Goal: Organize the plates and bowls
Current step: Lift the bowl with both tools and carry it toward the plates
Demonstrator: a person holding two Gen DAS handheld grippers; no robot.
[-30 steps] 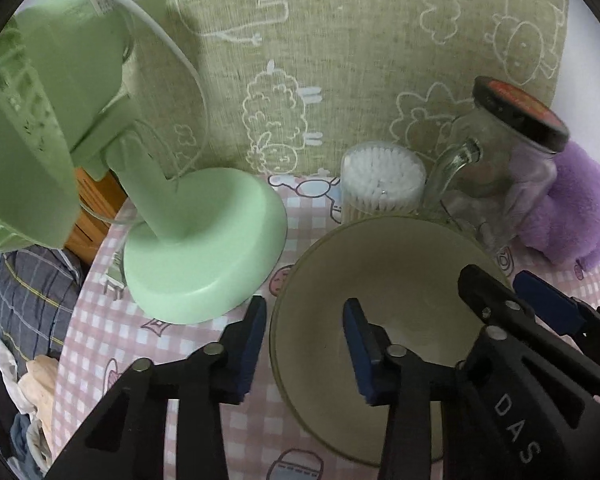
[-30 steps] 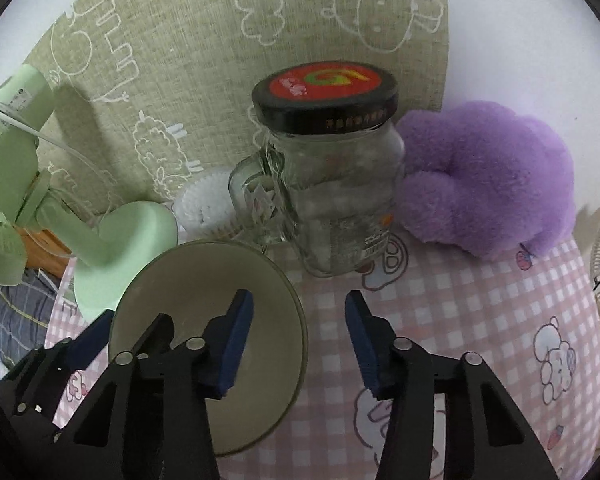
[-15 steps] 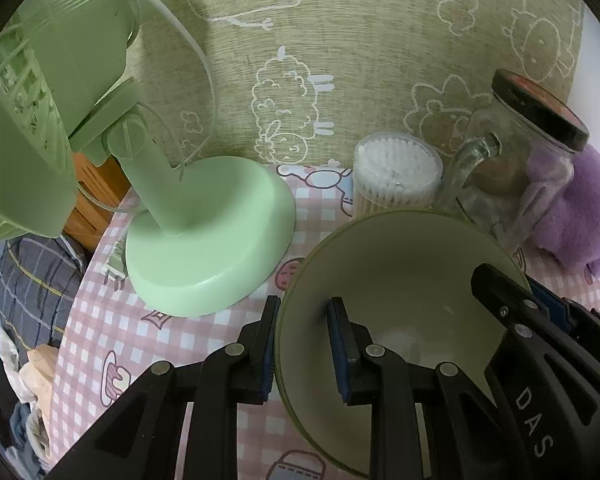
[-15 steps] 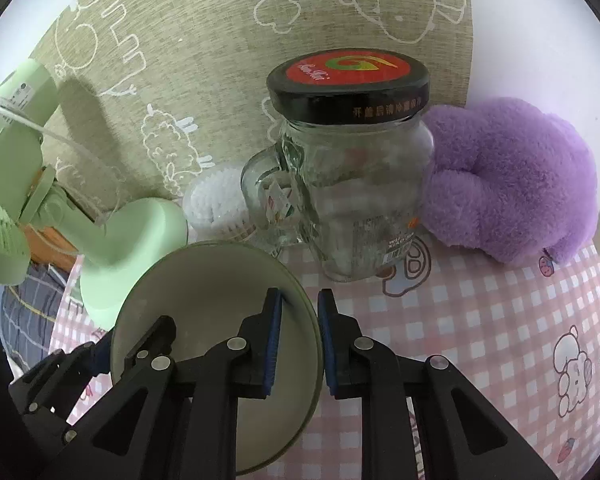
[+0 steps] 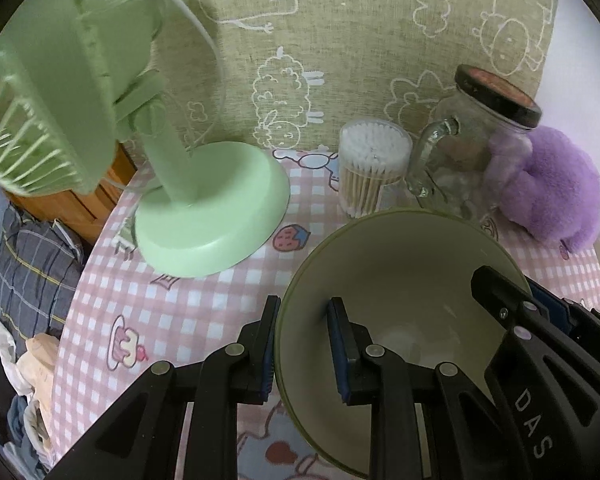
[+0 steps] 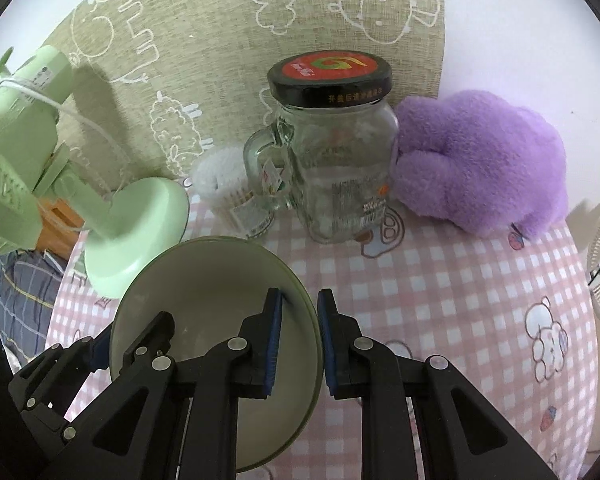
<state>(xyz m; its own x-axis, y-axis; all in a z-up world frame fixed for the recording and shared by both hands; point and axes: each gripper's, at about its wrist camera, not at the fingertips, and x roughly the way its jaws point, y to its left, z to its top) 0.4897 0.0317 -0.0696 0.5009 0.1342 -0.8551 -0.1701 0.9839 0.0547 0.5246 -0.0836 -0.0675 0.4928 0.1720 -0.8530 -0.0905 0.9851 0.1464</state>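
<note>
A pale green bowl [image 5: 400, 280] is held between both grippers above a table with a pink checked cloth. My left gripper [image 5: 302, 348] is shut on the bowl's left rim, one finger outside and one inside. My right gripper [image 6: 298, 336] is shut on the bowl's right rim [image 6: 300, 296] the same way. The right gripper also shows at the right of the left wrist view [image 5: 540, 320]. The bowl [image 6: 204, 304] looks empty inside.
A green desk fan [image 5: 204, 216] stands at the left on the pink checked cloth [image 6: 440, 280]. A tub of cotton swabs [image 5: 374, 168], a lidded glass jar [image 6: 336, 152] and a purple plush toy [image 6: 480, 160] stand along the back. Bedding lies beyond the table's left edge.
Both grippers went from open to shut on the bowl's rim. The bowl now sits higher and closer in both views.
</note>
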